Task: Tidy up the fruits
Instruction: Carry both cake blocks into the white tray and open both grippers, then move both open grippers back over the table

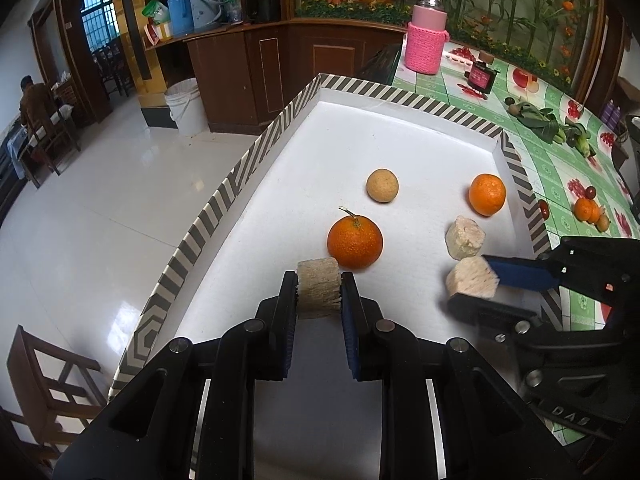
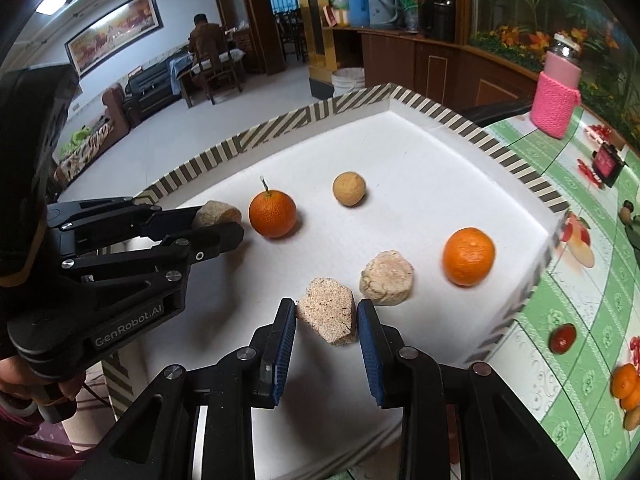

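Observation:
A white tray (image 1: 360,120) with a striped rim holds fruits. My left gripper (image 1: 319,286) is shut on a beige fibrous chunk (image 1: 319,286), right before a stemmed orange (image 1: 355,241). My right gripper (image 2: 327,316) is shut on a second beige chunk (image 2: 328,314); it also shows in the left wrist view (image 1: 472,282). A third chunk (image 2: 387,278) lies beside it. A second orange (image 2: 468,256) sits near the right rim and a round tan fruit (image 2: 349,188) lies further back. The left gripper and its chunk (image 2: 218,213) show at left.
The tray sits on a green fruit-print tablecloth (image 1: 560,168). A pink knitted-sleeve flask (image 1: 426,36) and a small dark box (image 1: 482,76) stand behind it. Green vegetables (image 1: 548,124) lie at right. Floor and a wooden chair (image 1: 52,384) lie left.

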Demonstrator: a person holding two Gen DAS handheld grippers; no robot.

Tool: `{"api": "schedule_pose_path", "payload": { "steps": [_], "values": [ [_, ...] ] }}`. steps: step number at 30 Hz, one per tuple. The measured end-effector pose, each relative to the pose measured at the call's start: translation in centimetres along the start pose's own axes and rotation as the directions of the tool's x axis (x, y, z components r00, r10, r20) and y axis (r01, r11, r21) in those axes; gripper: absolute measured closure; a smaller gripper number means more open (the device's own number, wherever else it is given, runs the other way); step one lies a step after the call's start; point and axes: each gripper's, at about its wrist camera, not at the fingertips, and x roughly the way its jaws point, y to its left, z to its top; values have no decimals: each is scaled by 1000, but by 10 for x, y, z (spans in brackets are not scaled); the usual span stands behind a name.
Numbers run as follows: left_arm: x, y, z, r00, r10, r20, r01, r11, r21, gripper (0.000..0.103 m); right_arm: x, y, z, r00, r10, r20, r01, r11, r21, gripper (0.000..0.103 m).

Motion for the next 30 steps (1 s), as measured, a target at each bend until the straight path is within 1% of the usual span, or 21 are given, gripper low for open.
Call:
{"api": "schedule_pose_path", "payload": {
  "steps": [2,4,6,8,9,15,18,21,25,30],
  "values": [
    [1,0,0,1000,10,2,-10,1000,-4,83,3,2,-1,1000,-27,-8,27,999,-18,72],
    [2,1,1,1000,20,4,-20,1000,-13,83,3,2,-1,1000,-26,-4,26,999,-26,70],
    [4,1,1,1000,14,-3,-14,1000,-20,74,1,0,-2,1000,-16,-2,16,1000,-17,69],
    [4,1,2,1000,11,-3,-11,1000,-23,47,-5,-1,-3,1000,-14,10,14,1000,-15,69],
    [3,0,2,1000,11,2,-11,1000,-25,44,-8,-2,-4,1000,-11,19,12,1000,-15,69],
    [-9,-4,6,998,48,42,-46,999,-28,43,-39,-11,-12,996,-9,89,6,1000,29,69],
    [-18,-10,9,997,48,68,-47,999,-21,43,-57,-22,-18,991,-20,129,11,998,66,69],
    [-26,-21,12,995,42,95,-42,999,-6,43,-71,-32,-27,988,-42,147,27,995,99,69],
    [-32,-43,17,994,-2,110,1,1000,15,43,-86,-53,-43,984,-99,150,77,986,146,69],
    [-32,-74,21,993,-71,97,67,997,43,43,-105,-86,-70,975,-166,146,130,964,230,69]
  ]
}}
